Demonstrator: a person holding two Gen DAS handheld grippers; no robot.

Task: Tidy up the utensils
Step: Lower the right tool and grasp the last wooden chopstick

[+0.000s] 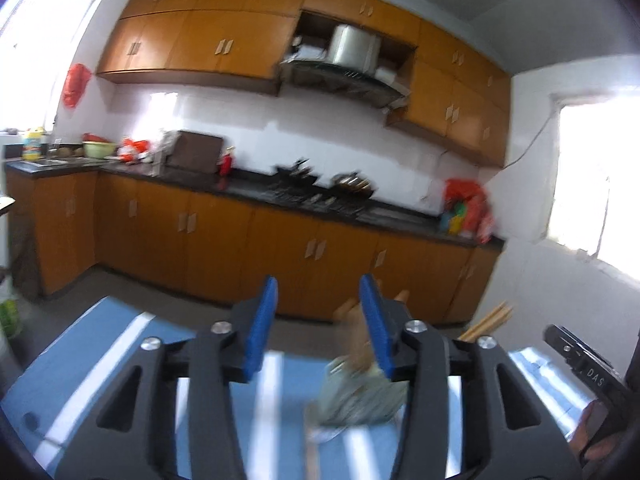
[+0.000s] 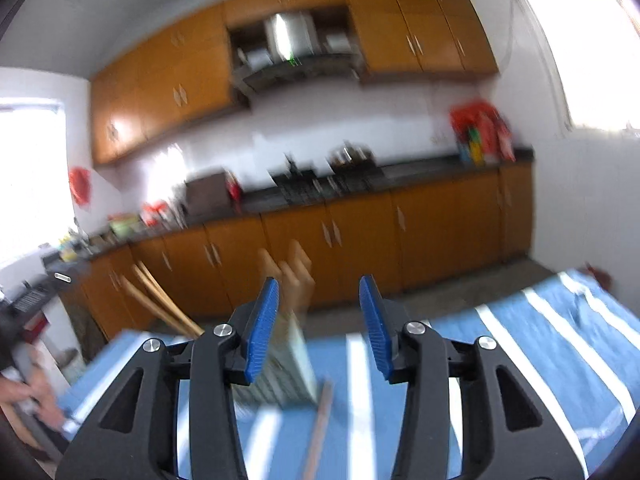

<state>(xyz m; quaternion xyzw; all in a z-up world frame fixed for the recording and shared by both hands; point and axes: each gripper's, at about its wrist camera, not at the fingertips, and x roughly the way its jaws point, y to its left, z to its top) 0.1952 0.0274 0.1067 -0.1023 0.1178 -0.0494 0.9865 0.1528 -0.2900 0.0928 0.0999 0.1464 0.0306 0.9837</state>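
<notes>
Both views are motion-blurred. A pale utensil holder point(image 1: 362, 396) stands on the blue striped cloth point(image 1: 120, 344), with wooden handles point(image 1: 352, 308) sticking up from it. My left gripper point(image 1: 319, 328) is open and empty, above and just left of the holder. Wooden chopsticks point(image 1: 490, 318) show to its right. In the right wrist view the holder point(image 2: 288, 376) sits below my open, empty right gripper point(image 2: 319, 328), with wooden handles point(image 2: 294, 276) rising behind the left finger. Chopsticks point(image 2: 160, 304) lean at left, and a wooden stick point(image 2: 320, 428) lies on the cloth point(image 2: 540, 344).
Orange kitchen cabinets point(image 1: 248, 236) and a dark counter with a stove point(image 1: 316, 196) run across the background. The other gripper's black body point(image 1: 588, 372) shows at the right edge. A person's hand point(image 2: 24, 396) is at the left edge of the right wrist view.
</notes>
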